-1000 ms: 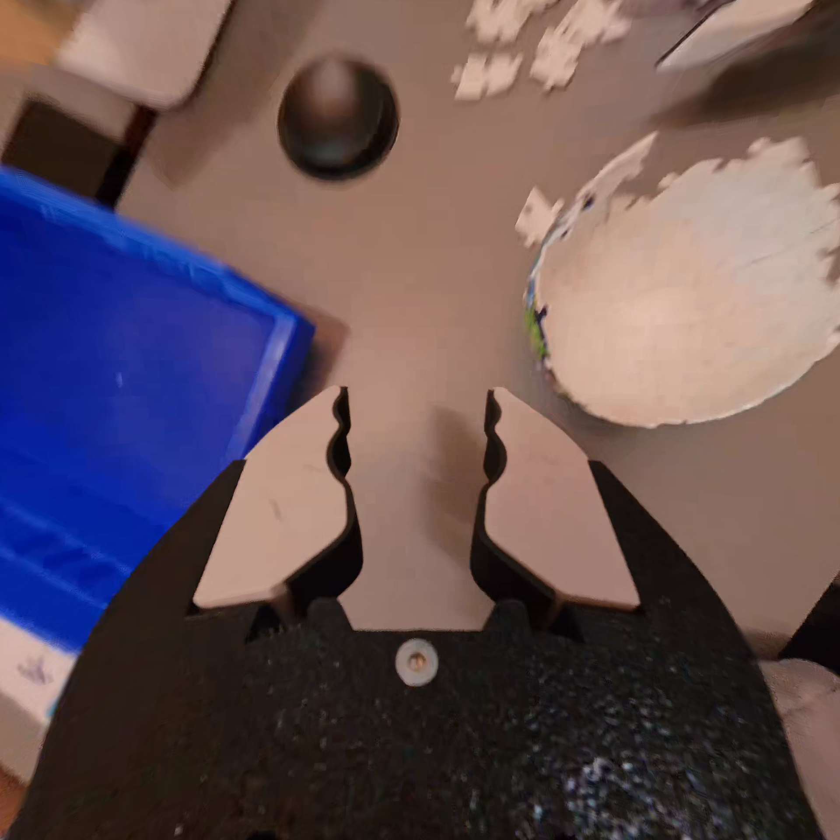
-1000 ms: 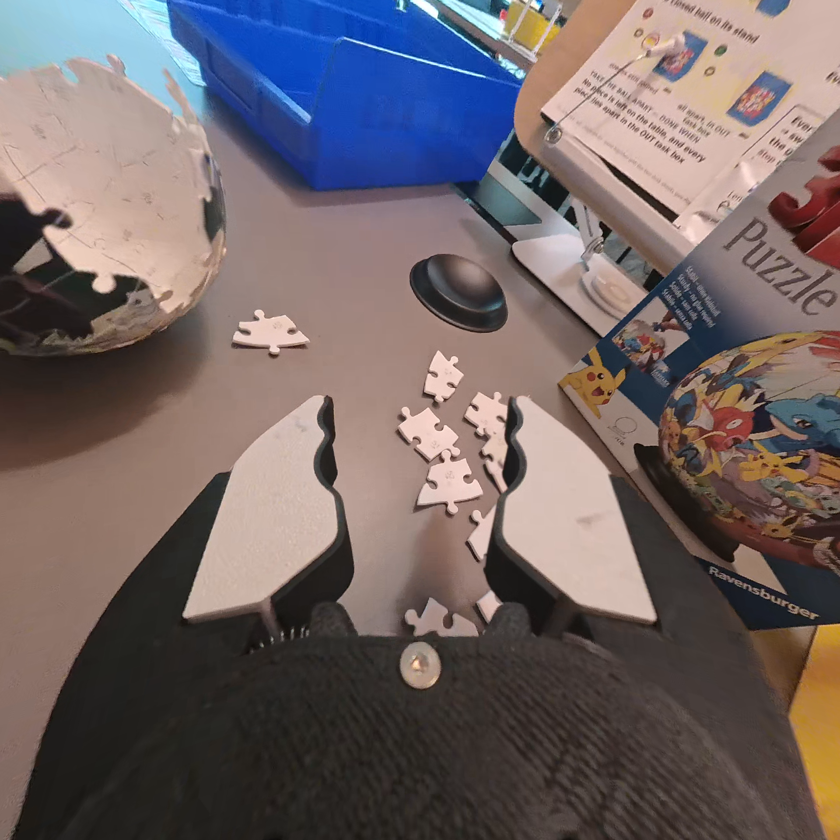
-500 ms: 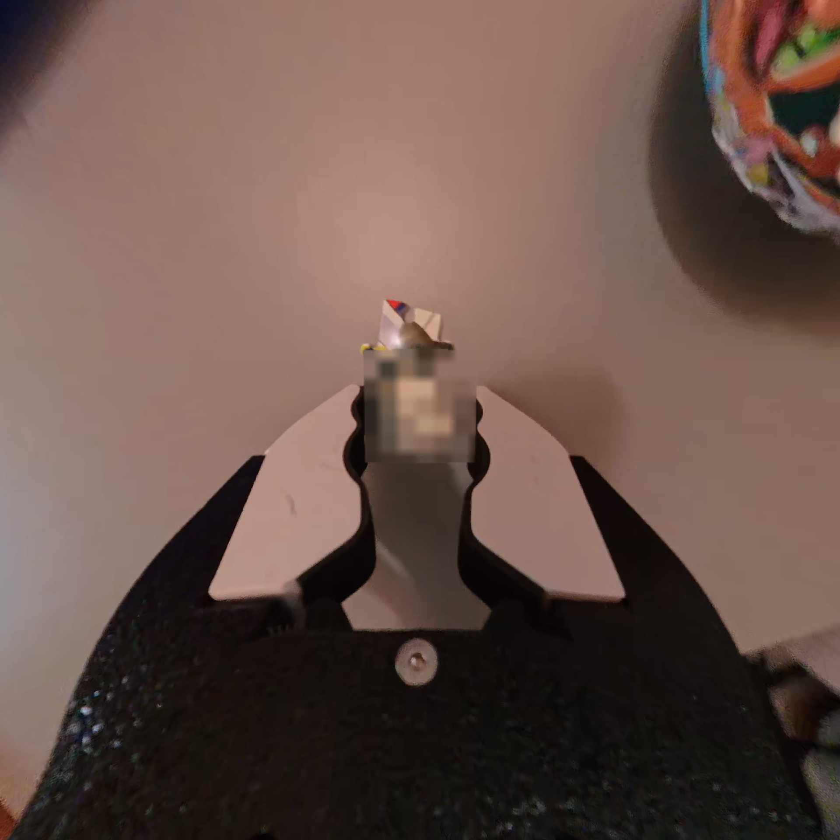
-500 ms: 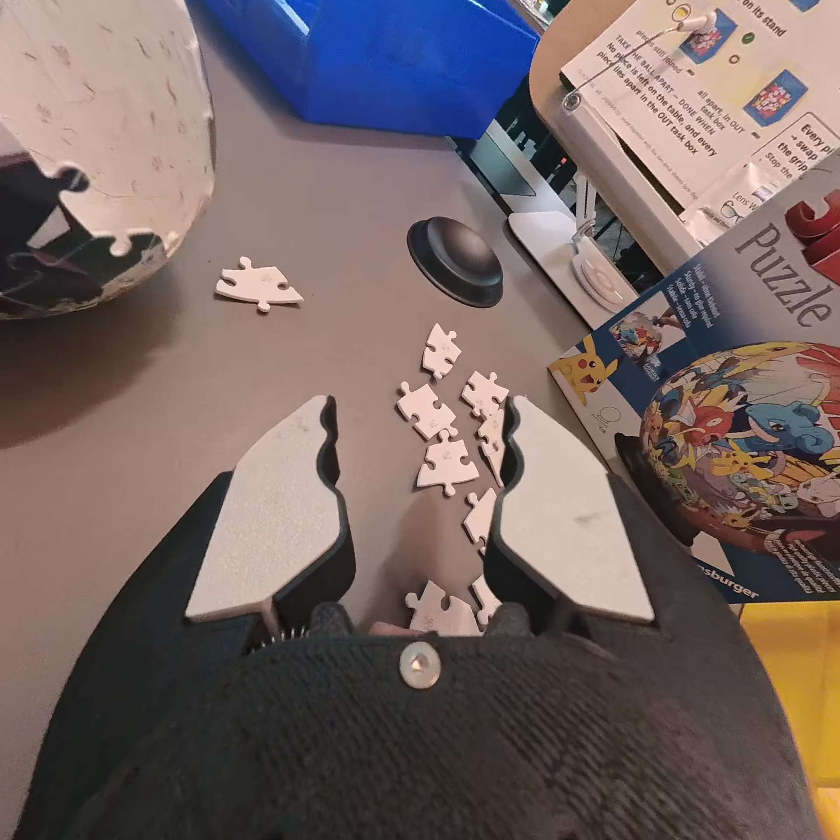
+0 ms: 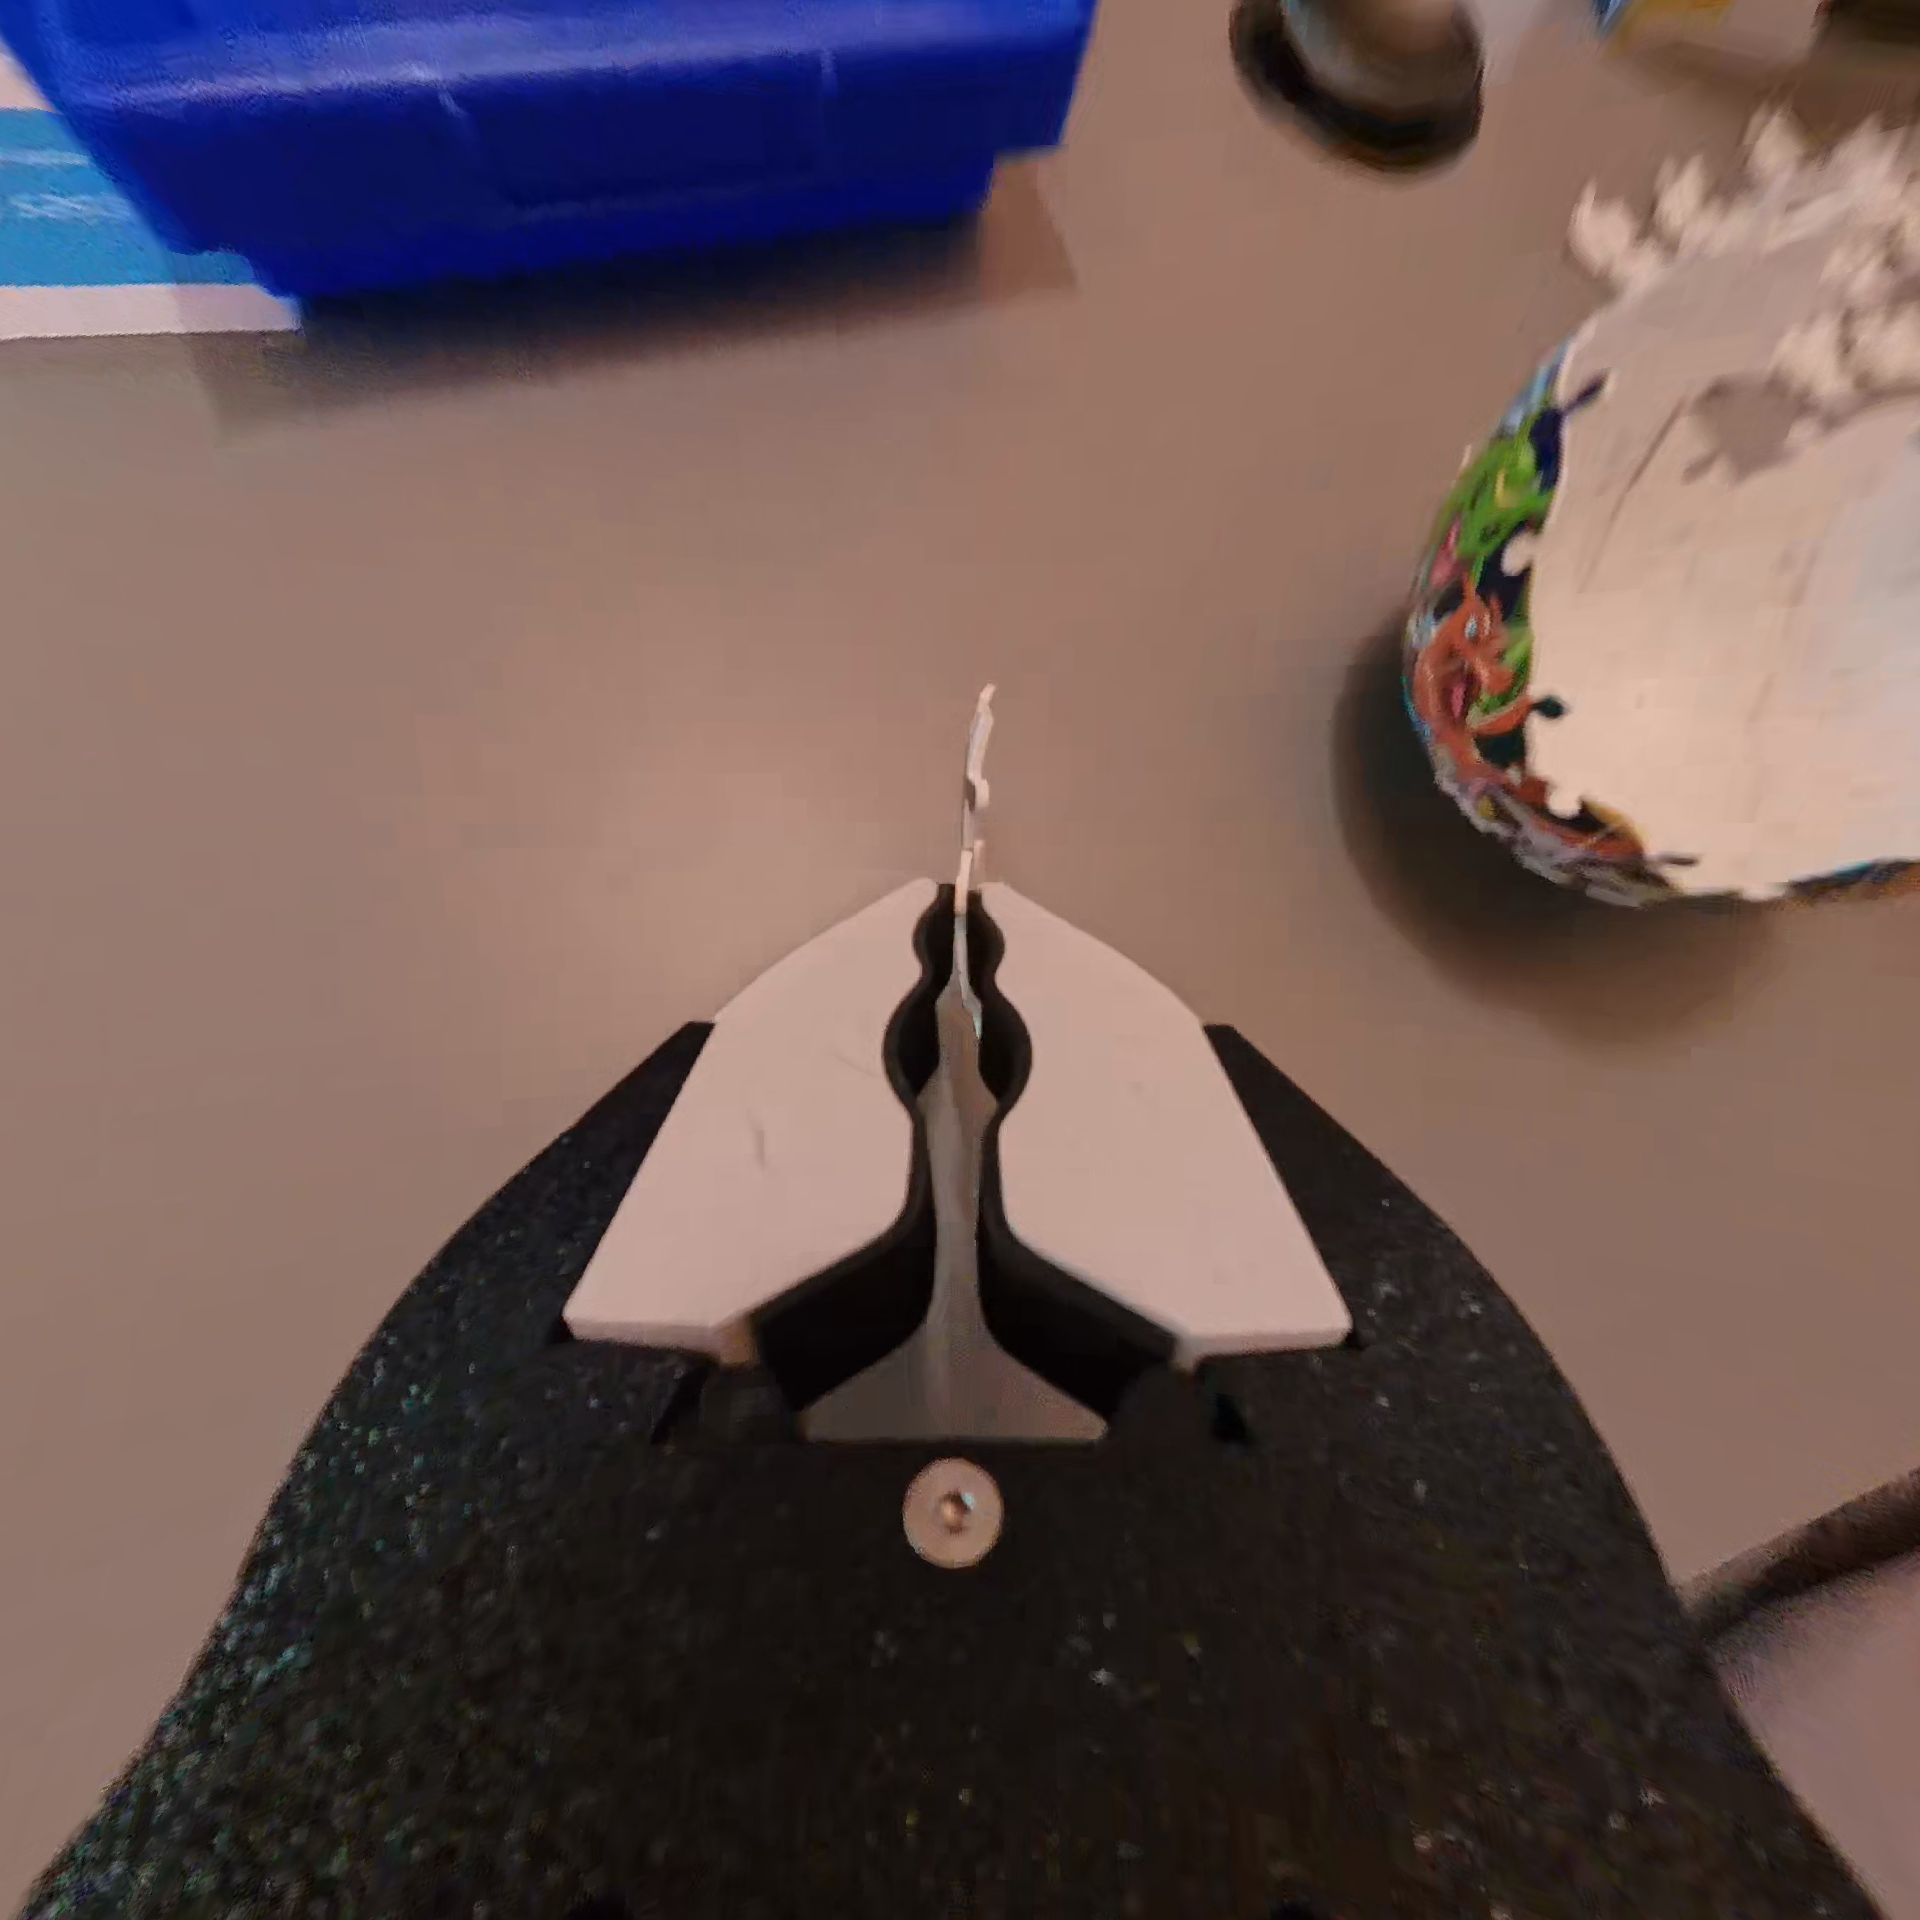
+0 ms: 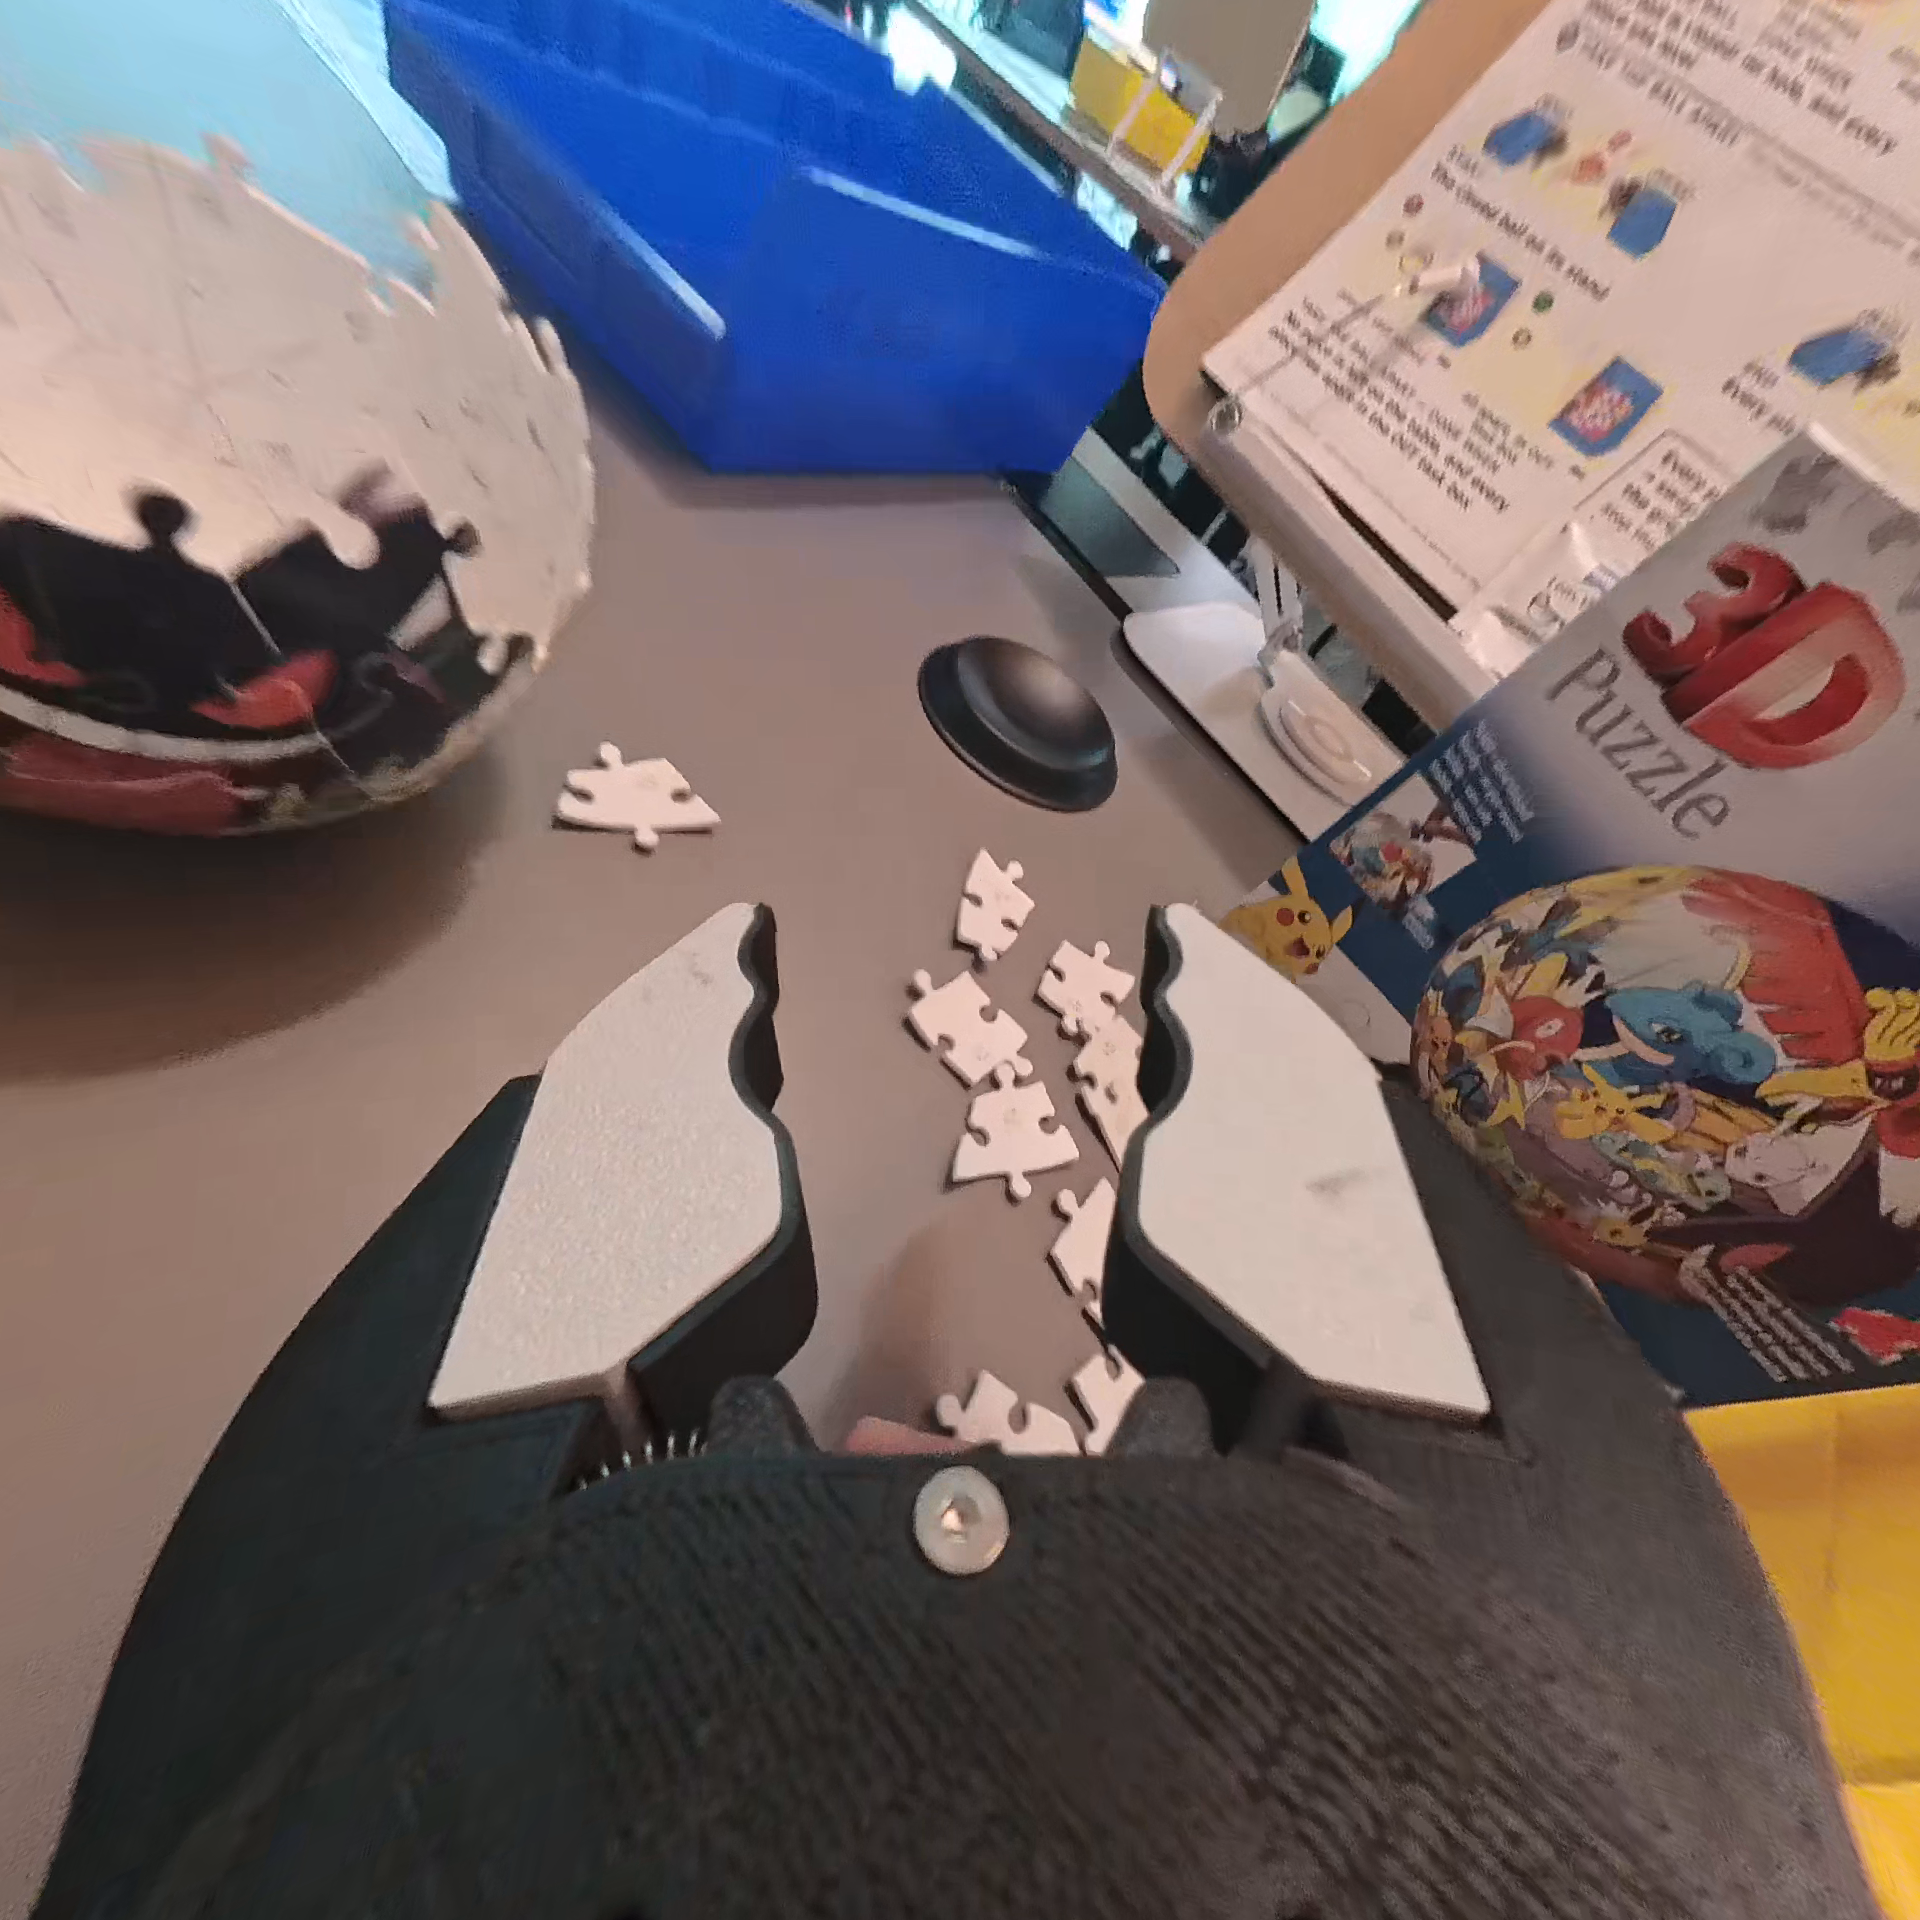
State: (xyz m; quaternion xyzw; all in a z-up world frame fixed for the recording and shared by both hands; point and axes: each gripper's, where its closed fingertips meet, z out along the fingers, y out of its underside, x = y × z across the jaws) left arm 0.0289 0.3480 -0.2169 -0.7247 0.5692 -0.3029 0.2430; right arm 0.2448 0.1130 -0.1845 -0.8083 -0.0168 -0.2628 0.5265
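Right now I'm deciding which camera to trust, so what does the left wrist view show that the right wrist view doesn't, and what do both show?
Only the left wrist view shows the left gripper, jaws shut on a puzzle piece seen edge-on.

Only the right wrist view shows the right gripper, jaws open and empty, above loose white pieces, with the puzzle box and a printed sheet to the right.

Both show the half-built puzzle ball, blue bin, black stand and grey table.
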